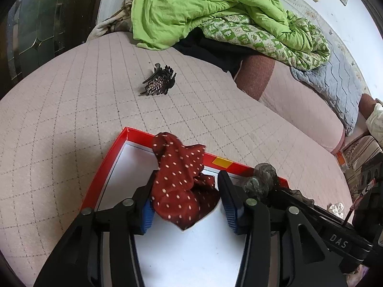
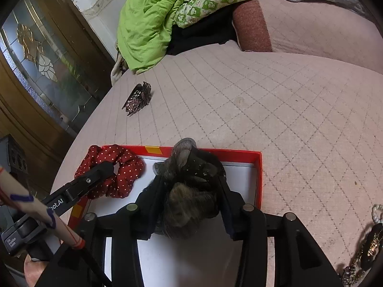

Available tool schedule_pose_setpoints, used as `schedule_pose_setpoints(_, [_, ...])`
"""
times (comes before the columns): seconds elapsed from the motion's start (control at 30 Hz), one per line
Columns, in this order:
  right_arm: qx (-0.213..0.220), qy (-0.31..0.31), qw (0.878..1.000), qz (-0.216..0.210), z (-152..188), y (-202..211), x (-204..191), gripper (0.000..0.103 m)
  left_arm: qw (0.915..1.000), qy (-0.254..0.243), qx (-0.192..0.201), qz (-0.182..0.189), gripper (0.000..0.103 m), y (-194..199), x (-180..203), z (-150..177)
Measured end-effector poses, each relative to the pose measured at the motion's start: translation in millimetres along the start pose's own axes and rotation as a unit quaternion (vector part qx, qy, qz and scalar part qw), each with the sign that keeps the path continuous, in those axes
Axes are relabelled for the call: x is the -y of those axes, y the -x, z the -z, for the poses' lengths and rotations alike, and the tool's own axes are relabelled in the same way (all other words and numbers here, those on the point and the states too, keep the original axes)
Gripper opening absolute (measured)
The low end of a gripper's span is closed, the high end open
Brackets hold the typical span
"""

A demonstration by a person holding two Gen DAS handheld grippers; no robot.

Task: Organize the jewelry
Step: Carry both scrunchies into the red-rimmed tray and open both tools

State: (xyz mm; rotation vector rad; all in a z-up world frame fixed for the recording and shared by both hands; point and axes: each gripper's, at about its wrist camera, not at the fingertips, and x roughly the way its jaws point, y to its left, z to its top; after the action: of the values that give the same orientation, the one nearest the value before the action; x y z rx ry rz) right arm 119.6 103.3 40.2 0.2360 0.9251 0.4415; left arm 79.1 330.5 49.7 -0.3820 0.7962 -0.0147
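A red box (image 1: 105, 165) with a white floor lies on the quilted bed; it also shows in the right wrist view (image 2: 259, 167). My left gripper (image 1: 186, 179) is shut on a red polka-dot scrunchie (image 1: 179, 181) over the box's left part. The scrunchie also shows in the right wrist view (image 2: 124, 167). My right gripper (image 2: 189, 181) is shut on a dark lace scrunchie (image 2: 189, 191) above the box's right part; it shows in the left wrist view (image 1: 261, 177) too. A rhinestone hair claw (image 1: 159, 82) lies on the bed beyond the box, also in the right wrist view (image 2: 138, 98).
A green quilt (image 1: 203, 7) and a pink pillow (image 2: 311, 24) are heaped at the bed's far side. A glass door (image 2: 40, 55) stands left of the bed. Pearl and dark jewelry pieces (image 2: 373, 236) lie on the bed right of the box.
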Motion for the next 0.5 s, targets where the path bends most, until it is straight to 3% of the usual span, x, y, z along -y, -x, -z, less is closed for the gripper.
schedule_pose_setpoints(0.5, [0.026, 0.006, 1.0, 0.0, -6, 33, 2, 0.053, 0.9984, -0.021, 0.052, -0.01, 0.058, 22, 15, 0])
